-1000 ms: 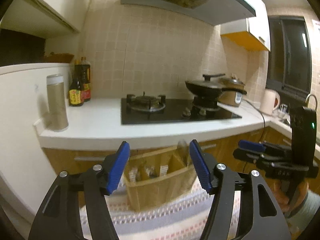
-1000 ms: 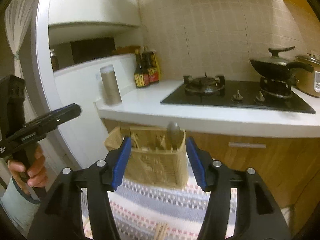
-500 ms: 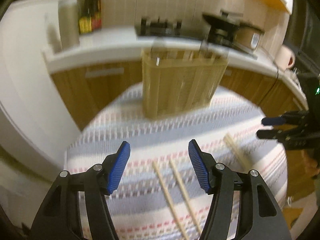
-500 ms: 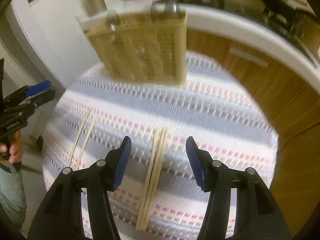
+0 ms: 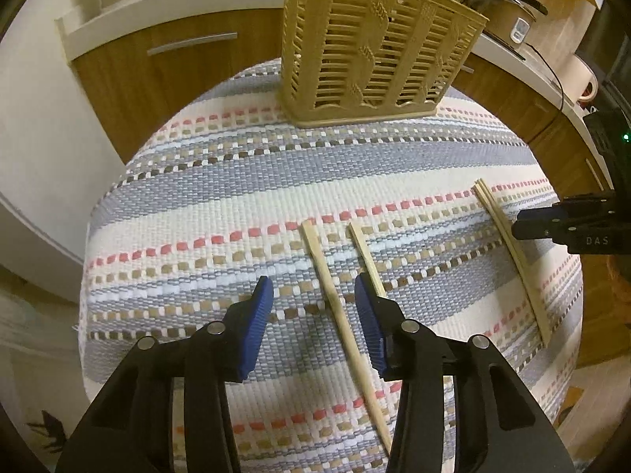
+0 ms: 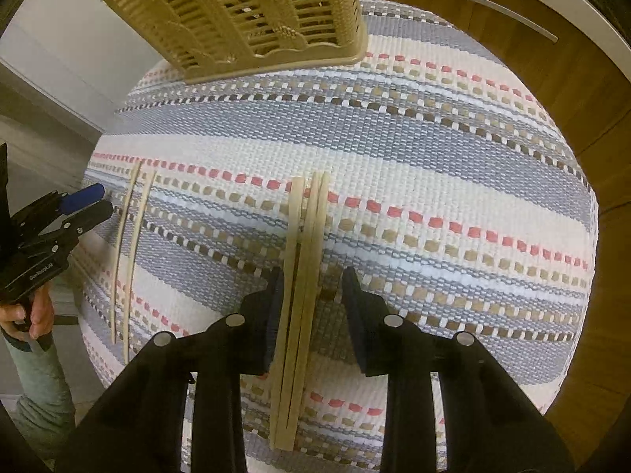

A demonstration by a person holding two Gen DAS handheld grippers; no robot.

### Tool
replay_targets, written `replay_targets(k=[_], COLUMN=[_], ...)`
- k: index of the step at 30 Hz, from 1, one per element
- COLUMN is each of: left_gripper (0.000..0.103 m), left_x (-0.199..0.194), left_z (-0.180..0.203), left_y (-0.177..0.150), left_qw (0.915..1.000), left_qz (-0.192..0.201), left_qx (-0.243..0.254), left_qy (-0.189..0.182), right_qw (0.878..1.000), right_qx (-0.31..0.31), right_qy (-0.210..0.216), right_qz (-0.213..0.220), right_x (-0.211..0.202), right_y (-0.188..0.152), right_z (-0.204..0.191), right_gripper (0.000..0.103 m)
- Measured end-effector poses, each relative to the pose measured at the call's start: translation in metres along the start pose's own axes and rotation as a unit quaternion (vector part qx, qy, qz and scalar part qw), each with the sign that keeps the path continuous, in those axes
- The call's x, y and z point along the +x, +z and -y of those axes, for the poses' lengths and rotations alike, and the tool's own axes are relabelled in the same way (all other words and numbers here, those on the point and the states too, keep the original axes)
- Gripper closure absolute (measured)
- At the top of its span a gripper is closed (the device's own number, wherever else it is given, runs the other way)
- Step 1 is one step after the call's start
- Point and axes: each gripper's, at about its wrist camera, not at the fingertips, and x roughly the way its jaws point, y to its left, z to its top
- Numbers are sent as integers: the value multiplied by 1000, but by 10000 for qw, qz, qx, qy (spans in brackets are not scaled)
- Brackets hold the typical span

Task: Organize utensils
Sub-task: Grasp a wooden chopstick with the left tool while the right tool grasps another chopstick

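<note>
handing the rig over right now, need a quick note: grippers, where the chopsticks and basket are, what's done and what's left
Left gripper: open, empty, low over the striped cloth, jaws on either side of one chopstick of the loose left pair.
Right gripper: open, empty, jaws on either side of the bundled chopsticks, not closed on them.
Utensil basket: upright at the far edge of the cloth, with some utensils inside.
Done: both grippers lined up on chopsticks.
Left: close each gripper, lift, drop the chopsticks into the basket. All chopsticks lie flat on the cloth.
</note>
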Motion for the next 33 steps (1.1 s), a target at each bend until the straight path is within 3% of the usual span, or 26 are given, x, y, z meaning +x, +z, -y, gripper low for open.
replay_targets(k=[5, 13, 22, 23, 27, 30, 33], left_gripper=[62, 62, 63, 65, 94, 99, 99], left_x=[4, 16, 32, 34, 37, 39, 35], left_z=[0, 4, 25, 28, 44, 54, 54], left_y=[-1, 0, 14, 16, 21, 23, 23], left_qw=[10000, 9996, 9929, 9916, 9874, 9865, 9912], left_qz=[-48, -269, -836, -896, -1085, -1037, -846], left_qx=[-1, 97, 671, 743, 984, 1049, 851], left_qy=[4, -7, 508, 566, 602, 707, 552], right_qw=[9999, 9991, 9933, 9926, 9898, 9904, 9932], right_qx=[-88, -159, -465, -483, -770, -815, -765], right_qy=[-131, -298, -642, -678, -863, -837, -632], right_qz=[-43, -242, -836, -880, -830, -745, -613], right_x=[5, 8, 24, 26, 29, 30, 28], right_y=[1, 3, 26, 28, 30, 27, 26], right_z=[-1, -4, -28, -30, -44, -52, -50], right_gripper=[86, 86, 86, 86, 92, 99, 100])
